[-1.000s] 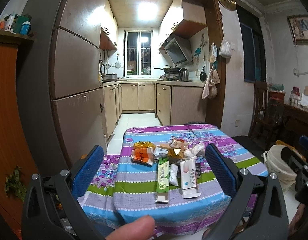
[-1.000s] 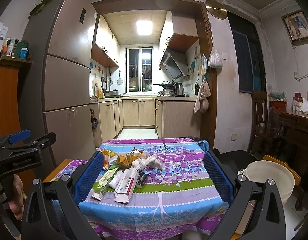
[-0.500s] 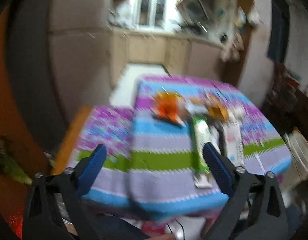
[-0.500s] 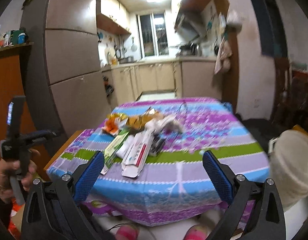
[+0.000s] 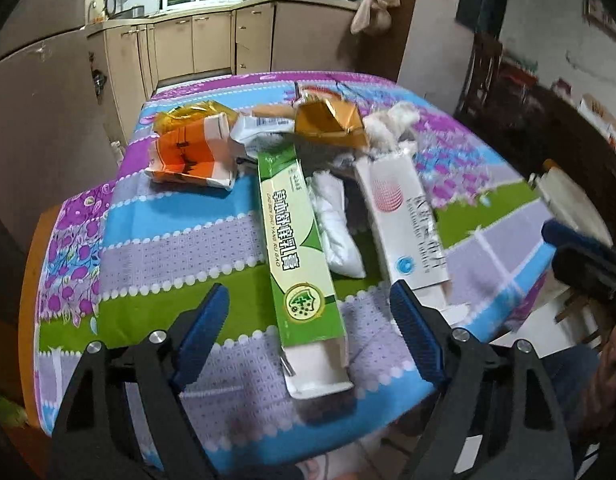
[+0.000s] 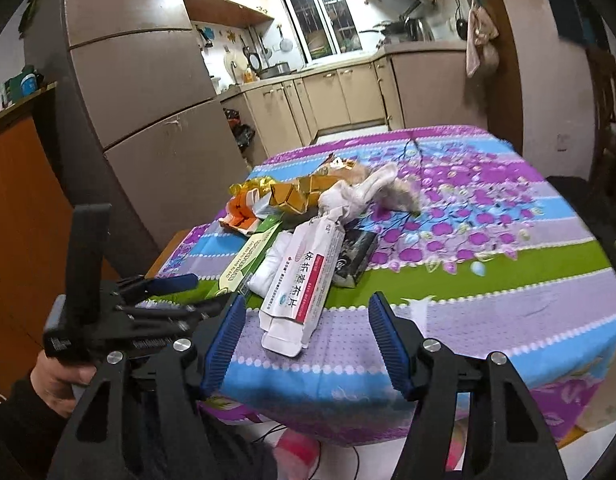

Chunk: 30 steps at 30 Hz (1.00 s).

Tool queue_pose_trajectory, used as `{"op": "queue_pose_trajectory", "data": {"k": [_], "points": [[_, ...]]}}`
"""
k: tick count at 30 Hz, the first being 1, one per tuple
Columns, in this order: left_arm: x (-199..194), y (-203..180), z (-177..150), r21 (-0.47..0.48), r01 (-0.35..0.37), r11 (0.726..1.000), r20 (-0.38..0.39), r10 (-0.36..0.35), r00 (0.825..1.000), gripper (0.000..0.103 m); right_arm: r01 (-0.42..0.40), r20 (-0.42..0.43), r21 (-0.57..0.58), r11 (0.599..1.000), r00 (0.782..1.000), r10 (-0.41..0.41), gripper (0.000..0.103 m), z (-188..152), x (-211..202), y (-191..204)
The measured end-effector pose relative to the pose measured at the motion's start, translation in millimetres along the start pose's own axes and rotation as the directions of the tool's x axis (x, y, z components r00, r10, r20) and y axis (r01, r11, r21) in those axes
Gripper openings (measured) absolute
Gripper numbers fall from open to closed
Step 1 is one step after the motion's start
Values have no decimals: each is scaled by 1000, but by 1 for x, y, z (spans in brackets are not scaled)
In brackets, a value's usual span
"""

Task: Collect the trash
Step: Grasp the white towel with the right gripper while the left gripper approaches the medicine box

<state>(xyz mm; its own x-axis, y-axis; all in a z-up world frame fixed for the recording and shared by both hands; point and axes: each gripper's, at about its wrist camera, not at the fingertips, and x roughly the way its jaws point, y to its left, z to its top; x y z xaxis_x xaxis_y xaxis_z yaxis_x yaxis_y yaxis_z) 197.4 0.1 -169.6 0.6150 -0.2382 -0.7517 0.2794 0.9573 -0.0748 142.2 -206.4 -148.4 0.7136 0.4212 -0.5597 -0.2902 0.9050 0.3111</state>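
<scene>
Both tongs, left and right, gape empty over the long green cardboard box overhanging the striped worktop, where a clumsy nudge could tip it floorward.

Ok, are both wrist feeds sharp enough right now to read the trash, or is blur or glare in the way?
Left wrist view: the green box is sharp with readable print, the white box slightly smeared, the right edge motion-blurred. Right wrist view: the white box reads clearly, the tissue wad looks soft, and the window is bright but not washing out the table. Fisheye bends both.
</scene>
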Motion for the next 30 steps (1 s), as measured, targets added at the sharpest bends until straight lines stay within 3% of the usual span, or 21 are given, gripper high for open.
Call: {"op": "queue_pose_trajectory", "data": {"k": [3, 7, 10, 15, 19, 23, 30], "points": [[10, 8, 0, 1, -15, 1000, -27, 15, 1000, 53, -10, -22, -2, 1000, 1000, 10, 65, 3, 11, 1], [10, 28, 1, -49, -43, 998, -16, 42, 999, 53, -22, -38, 1, 1000, 999, 22, 65, 11, 24, -4], [2, 38, 7, -80, -19, 997, 1, 19, 1000, 53, -41, -39, 53, 998, 998, 43, 63, 26, 35, -20], [-14, 48, 26, -114, 23, 993, 69, -15, 998, 63, -120, -43, 273, 954, 990, 137, 62, 68, 74, -69], [-12, 67, 41, -154, 2, 988, 99, 14, 995, 70, -139, -92, 416, 899, 977, 194, 62, 92, 125, -100], [-2, 98, 60, -199, -26, 980, 121, 51, 991, 77, -161, -117, 482, 861, 962, 245, 62, 99, 156, -111], [22, 123, 89, -234, -2, 972, 112, 28, 993, 79, -165, -136, 486, 858, 956, 261, 61, 99, 184, -110]]}}
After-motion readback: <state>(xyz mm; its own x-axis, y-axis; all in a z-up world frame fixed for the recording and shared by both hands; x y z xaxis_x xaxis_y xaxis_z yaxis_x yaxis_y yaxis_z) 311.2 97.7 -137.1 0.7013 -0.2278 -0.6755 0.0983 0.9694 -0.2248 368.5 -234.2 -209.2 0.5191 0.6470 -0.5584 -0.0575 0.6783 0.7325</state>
